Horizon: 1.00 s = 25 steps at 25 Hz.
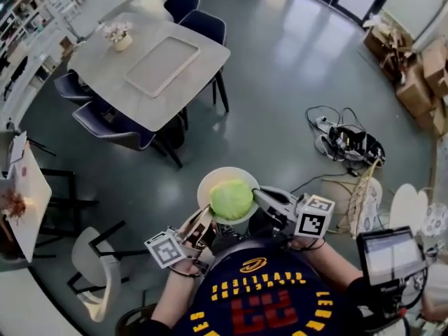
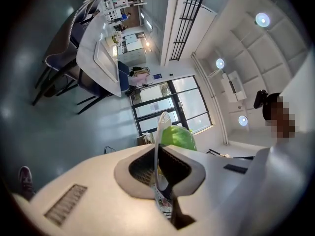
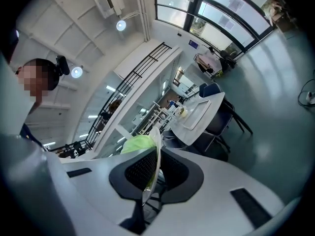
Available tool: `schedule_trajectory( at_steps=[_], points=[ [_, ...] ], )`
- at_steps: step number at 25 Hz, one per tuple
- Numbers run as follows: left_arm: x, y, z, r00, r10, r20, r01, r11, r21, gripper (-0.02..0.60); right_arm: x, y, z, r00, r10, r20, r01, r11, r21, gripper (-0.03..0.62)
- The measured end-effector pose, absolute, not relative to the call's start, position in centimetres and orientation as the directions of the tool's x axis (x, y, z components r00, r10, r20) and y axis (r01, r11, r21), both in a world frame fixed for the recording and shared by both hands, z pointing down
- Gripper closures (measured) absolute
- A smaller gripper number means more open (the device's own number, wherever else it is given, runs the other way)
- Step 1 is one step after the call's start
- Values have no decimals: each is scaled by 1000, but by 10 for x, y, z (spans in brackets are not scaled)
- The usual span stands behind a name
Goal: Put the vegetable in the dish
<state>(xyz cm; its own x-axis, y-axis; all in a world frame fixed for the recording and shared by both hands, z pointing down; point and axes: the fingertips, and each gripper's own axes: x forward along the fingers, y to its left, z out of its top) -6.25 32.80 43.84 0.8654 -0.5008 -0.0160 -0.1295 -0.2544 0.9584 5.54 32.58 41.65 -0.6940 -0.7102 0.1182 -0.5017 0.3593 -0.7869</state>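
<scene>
Grey floor spreads under me, with no support beneath the load. My green vegetable already sits in the white dish, which hangs in the air between my tools: the left tool pinches its near-left rim and the right tool pinches its right rim. I judge the care now is to hold both pinches level so nothing rolls out, then set it on the pale surface well ahead.
</scene>
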Motion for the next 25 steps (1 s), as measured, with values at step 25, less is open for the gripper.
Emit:
schedule_trajectory(
  at_steps=[25],
  points=[
    [-49, 153, 459, 753, -644, 134, -280, -130, 951, 568, 72, 123, 446, -818, -572, 62, -319, 362, -876, 572]
  ],
)
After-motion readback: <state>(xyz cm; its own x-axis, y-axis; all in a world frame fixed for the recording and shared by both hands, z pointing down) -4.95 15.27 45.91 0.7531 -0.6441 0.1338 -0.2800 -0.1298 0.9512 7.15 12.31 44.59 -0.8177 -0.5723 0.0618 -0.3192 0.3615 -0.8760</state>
